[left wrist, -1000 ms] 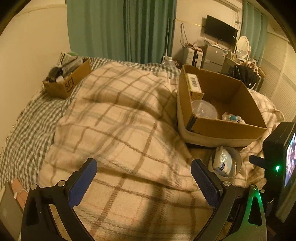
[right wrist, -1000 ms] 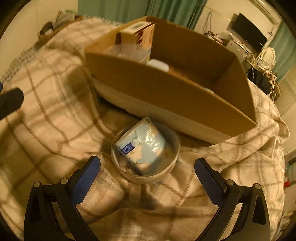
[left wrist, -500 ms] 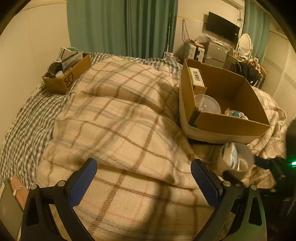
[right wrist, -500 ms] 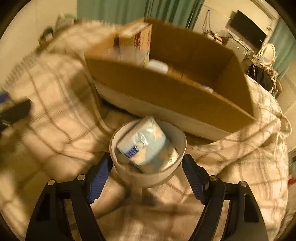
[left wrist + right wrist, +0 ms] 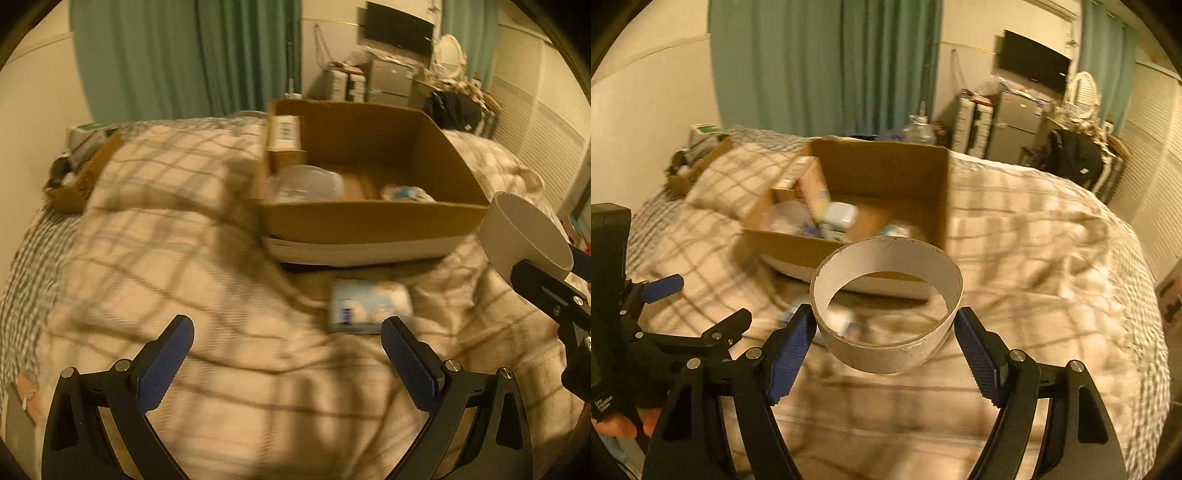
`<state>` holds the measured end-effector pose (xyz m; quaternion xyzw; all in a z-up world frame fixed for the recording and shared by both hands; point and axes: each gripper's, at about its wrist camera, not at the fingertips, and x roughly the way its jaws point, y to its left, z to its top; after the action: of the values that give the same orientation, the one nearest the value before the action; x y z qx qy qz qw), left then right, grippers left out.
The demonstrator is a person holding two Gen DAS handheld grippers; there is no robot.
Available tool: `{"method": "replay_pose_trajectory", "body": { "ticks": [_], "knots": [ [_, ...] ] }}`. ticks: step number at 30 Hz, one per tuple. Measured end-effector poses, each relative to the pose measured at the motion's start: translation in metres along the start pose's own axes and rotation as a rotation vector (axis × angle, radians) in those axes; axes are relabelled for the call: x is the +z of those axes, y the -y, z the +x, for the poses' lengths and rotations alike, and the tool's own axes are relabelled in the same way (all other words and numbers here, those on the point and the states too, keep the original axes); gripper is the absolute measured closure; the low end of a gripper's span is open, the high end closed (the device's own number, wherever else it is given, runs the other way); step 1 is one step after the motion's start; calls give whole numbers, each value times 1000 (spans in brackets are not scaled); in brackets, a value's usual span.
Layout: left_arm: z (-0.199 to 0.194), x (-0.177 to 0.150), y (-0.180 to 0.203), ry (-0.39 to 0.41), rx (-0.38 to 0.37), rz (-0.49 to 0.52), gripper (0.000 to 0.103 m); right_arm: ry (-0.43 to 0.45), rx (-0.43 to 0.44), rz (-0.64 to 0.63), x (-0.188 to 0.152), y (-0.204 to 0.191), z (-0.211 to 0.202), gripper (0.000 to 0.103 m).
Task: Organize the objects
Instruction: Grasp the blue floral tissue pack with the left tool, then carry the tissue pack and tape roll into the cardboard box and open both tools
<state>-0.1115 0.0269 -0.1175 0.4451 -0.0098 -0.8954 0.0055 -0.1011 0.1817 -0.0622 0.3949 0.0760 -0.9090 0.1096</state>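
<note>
My right gripper (image 5: 884, 334) is shut on a white cardboard ring (image 5: 886, 306) and holds it up above the bed; the ring also shows in the left wrist view (image 5: 524, 232). It is open at both ends. A light blue tissue pack (image 5: 370, 306) lies flat on the plaid blanket, just in front of the big cardboard box (image 5: 369, 221). Through the ring a bit of the pack shows (image 5: 846, 325). My left gripper (image 5: 286, 354) is open and empty, low over the blanket, with the pack near its right finger.
The big box (image 5: 849, 243) holds a carton, a clear plastic bowl (image 5: 306, 182) and small packs. A smaller box (image 5: 79, 181) of items stands at the far left of the bed. Curtains, a TV and cluttered furniture are behind.
My right gripper closed on the ring and lifted it. The tissue pack dropped out of it and now lies on the blanket. The left gripper shifted right toward the pack.
</note>
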Motion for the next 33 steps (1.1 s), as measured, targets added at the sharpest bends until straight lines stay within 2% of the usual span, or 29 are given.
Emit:
{"method": "replay_pose_trajectory", "body": {
  "ticks": [4,9,15,17,19,20,23,27,33],
  "knots": [
    [19,2,27,-39,8,49,0,-28,-12,48,-8,25,7,26],
    [47,1,52,-96,-32,81,0,-39,-18,76,-12,40,15,26],
    [79,1,60,-160,-52,57,1,-68,10,93,-15,46,26,26],
    [86,0,63,-179,-62,67,7,-75,6,89,-15,44,28,26],
    [92,-1,63,-198,-84,71,28,-82,1,86,-15,43,30,26],
    [94,-2,62,-210,-93,68,28,-84,-4,84,-16,42,31,26],
    [85,-3,59,-190,-117,61,28,-83,-21,75,-16,39,30,26],
    [56,-5,54,-123,-115,66,29,-55,-71,48,-16,33,20,27],
    [-5,-10,32,-10,-69,41,29,4,-99,33,-14,23,-6,27]
  ]
}}
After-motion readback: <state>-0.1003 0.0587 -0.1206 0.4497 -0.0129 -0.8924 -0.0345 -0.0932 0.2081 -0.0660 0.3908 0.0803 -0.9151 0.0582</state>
